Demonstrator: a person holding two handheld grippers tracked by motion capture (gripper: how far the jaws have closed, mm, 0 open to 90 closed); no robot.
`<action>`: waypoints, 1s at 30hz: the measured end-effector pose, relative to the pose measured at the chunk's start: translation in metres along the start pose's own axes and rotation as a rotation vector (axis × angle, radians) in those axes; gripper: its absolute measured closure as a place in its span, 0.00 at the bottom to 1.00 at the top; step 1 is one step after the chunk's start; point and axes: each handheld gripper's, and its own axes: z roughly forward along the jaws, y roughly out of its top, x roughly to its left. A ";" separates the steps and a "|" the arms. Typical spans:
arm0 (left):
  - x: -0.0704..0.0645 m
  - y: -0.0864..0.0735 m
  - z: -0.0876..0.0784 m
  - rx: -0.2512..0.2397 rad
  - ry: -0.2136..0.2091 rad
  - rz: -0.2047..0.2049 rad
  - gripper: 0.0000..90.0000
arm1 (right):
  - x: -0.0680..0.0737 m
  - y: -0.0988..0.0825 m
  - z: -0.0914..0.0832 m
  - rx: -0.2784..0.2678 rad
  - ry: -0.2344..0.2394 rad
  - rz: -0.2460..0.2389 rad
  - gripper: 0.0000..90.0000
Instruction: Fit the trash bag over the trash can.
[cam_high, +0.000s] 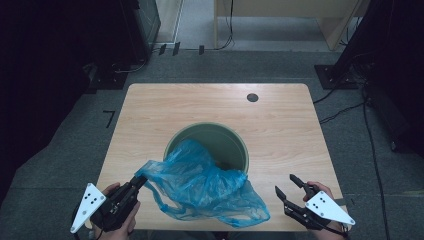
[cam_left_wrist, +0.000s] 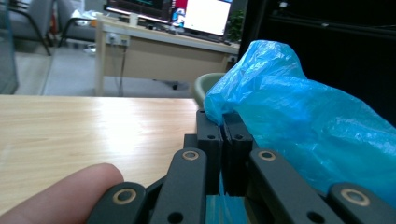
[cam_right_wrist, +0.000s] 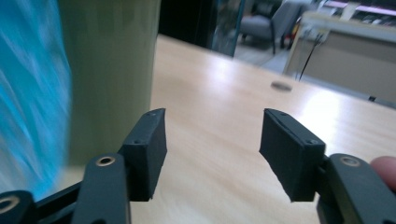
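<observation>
1. Left gripper (cam_high: 141, 181): jaws clamped tight on one edge of the blue plastic bag (cam_high: 205, 182), near table's front-left corner.
2. Right gripper (cam_high: 287, 186): jaws apart, nothing between them; sits right of bag, not touching.
3. Bag pos.: draped over near rim of green bin (cam_high: 235, 142), bulk spilling onto table (cam_high: 150, 110) toward the person.
4. Progress (est.): early. One edge gripped; bag mouth not spread, not fitted over rim.
5. Remaining: right gripper to take opposite edge, open bag, seat it in bin.

Bag (cam_high: 205, 187) draped over bin (cam_high: 235, 142) rim, spilling onto table (cam_high: 280, 120) toward its near edge.
</observation>
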 end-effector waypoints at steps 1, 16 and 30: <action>0.000 0.000 0.000 0.000 0.000 0.000 0.98 | 0.000 0.000 0.000 0.000 0.000 0.000 0.47; -0.011 0.009 0.013 -0.018 -0.053 -0.046 0.99 | 0.068 0.057 0.005 -0.249 0.239 -0.039 0.49; -0.012 0.012 0.016 -0.021 -0.066 -0.048 0.99 | 0.089 0.068 0.027 -0.235 0.341 -0.101 0.88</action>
